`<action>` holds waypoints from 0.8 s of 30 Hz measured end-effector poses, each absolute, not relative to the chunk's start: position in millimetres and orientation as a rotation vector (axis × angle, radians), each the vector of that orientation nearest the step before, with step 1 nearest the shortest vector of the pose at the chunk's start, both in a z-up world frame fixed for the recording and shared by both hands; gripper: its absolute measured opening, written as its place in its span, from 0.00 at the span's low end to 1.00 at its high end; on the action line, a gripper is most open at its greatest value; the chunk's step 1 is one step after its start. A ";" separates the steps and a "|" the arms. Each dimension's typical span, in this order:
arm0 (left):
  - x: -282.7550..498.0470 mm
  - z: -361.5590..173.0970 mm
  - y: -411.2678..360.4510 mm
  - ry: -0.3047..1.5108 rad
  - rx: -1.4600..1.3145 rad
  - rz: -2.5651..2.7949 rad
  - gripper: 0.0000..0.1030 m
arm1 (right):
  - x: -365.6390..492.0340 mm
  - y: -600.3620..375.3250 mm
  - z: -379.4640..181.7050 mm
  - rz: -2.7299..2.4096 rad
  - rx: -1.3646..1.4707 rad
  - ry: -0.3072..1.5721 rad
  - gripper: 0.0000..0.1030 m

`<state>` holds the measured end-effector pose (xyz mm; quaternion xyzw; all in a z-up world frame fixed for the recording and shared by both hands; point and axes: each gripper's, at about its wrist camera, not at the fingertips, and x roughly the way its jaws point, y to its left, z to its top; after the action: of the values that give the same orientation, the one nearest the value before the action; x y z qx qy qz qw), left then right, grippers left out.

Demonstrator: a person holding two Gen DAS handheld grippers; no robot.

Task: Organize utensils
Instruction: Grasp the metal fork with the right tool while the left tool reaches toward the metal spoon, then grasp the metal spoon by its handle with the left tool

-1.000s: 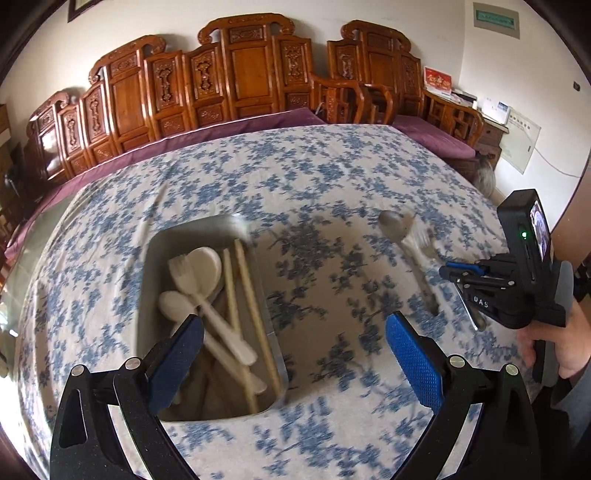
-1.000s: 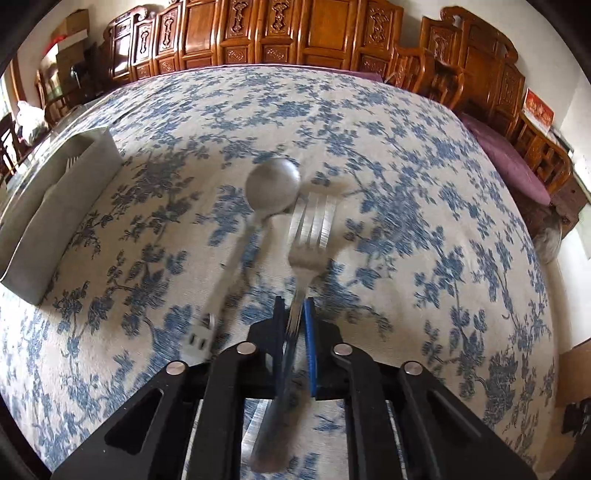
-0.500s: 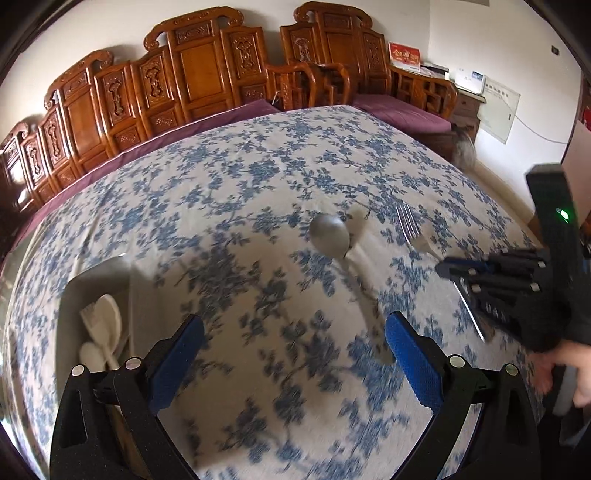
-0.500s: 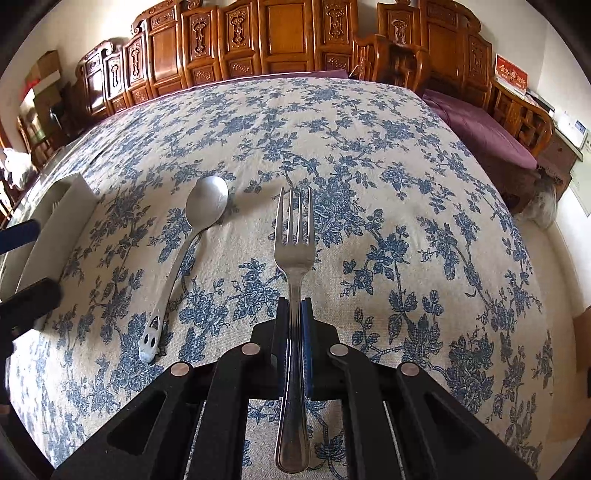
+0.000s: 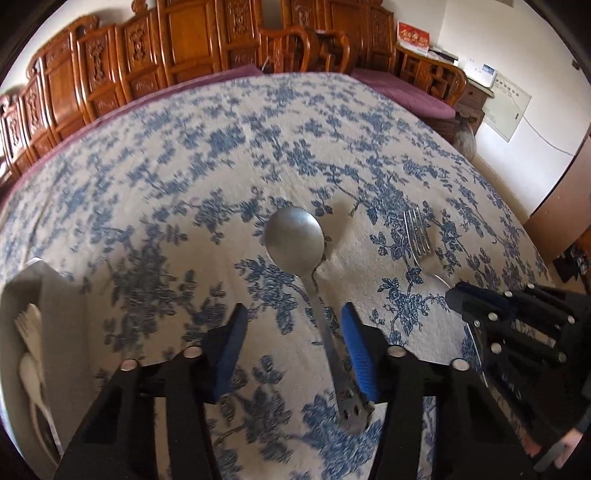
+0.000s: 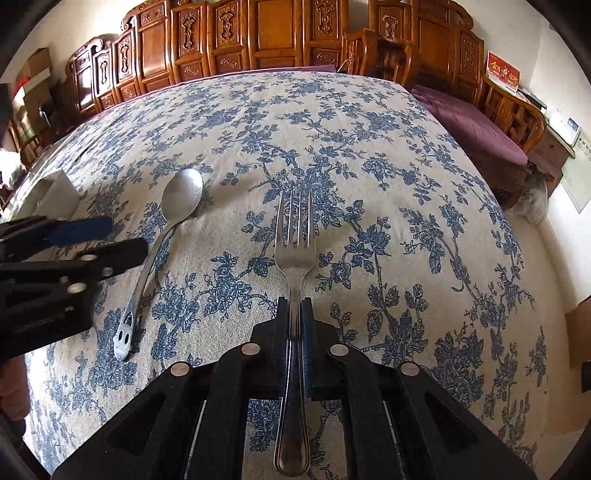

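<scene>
Gleaming steel spoon [image 5: 295, 240], round-bowled

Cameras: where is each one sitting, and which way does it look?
Left wrist view: sits on the left gripper, looking down along its closing fingers at the spoon lying between them; the right gripper and a bit of hand show at right.
Right wrist view: sits on the right gripper, looking down along fingers shut on the fork; the left gripper pokes in at left.
Both share: spoon, fork, flowered tablecloth, utensil tray, wooden chairs.
</scene>
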<state>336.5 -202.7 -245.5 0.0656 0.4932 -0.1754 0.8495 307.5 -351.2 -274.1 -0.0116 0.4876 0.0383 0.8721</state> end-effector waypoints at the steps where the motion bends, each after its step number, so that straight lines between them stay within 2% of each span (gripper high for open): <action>1: 338.5 -248.6 -205.2 1.054 0.135 -0.370 0.39 | 307.2 -351.2 -274.2 0.080 -0.025 1.019 0.08; 10: 333.5 -255.0 -220.3 1.065 0.215 -0.345 0.26 | 307.8 -351.2 -274.5 0.086 -0.025 1.021 0.08; 11: 334.7 -254.6 -219.4 1.066 0.210 -0.343 0.19 | 307.4 -350.2 -274.6 0.088 -0.024 1.021 0.08; 12: 336.7 -254.4 -218.7 1.065 0.207 -0.340 0.09 | 307.4 -349.5 -274.7 0.089 -0.025 1.021 0.08; 13: 338.7 -254.3 -217.2 1.066 0.203 -0.332 0.07 | 307.7 -348.8 -274.8 0.089 -0.025 1.022 0.08; 24: 331.2 -244.8 -199.8 1.058 0.192 -0.338 0.05 | 305.8 -344.2 -272.7 0.127 -0.010 1.017 0.08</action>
<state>331.2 -199.8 -244.8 0.0910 0.5015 -0.1600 0.8454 305.8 -344.2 -272.7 -0.0050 0.4867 0.0607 0.8714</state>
